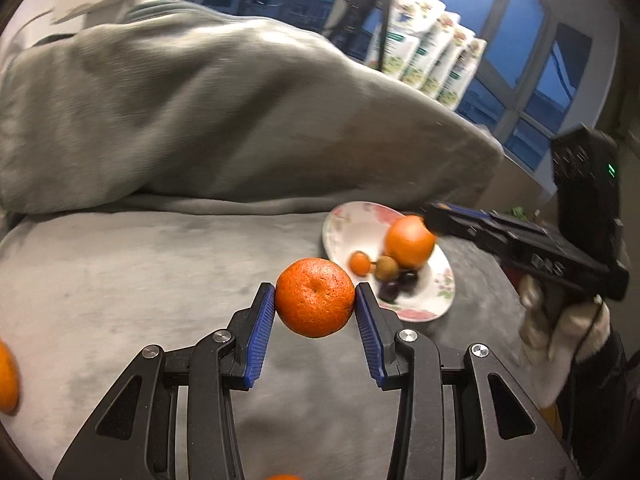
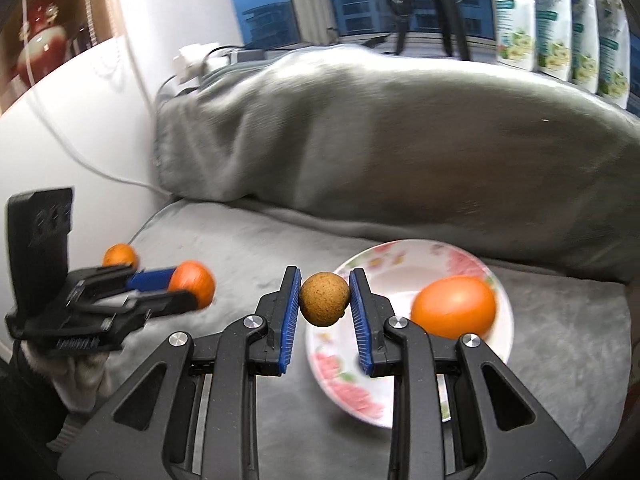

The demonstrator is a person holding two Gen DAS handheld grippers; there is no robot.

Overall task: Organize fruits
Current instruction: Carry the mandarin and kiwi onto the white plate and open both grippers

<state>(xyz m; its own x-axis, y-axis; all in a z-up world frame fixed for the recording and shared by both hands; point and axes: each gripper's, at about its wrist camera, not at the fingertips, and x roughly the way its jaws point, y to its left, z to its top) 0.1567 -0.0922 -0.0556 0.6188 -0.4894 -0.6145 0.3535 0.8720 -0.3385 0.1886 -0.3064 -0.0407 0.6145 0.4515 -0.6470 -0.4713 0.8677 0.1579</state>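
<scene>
My left gripper is shut on a mandarin and holds it above the grey blanket, left of the floral plate. On the plate lie a big orange, a small orange fruit, a brown fruit and dark grapes. My right gripper is shut on a round brown fruit over the left rim of the plate, beside the big orange. The left gripper with its mandarin shows at the left of the right wrist view.
A bunched grey blanket rises behind the plate. More mandarins lie on the blanket. Printed packages stand on the window sill. A white wall with a cable is at the left.
</scene>
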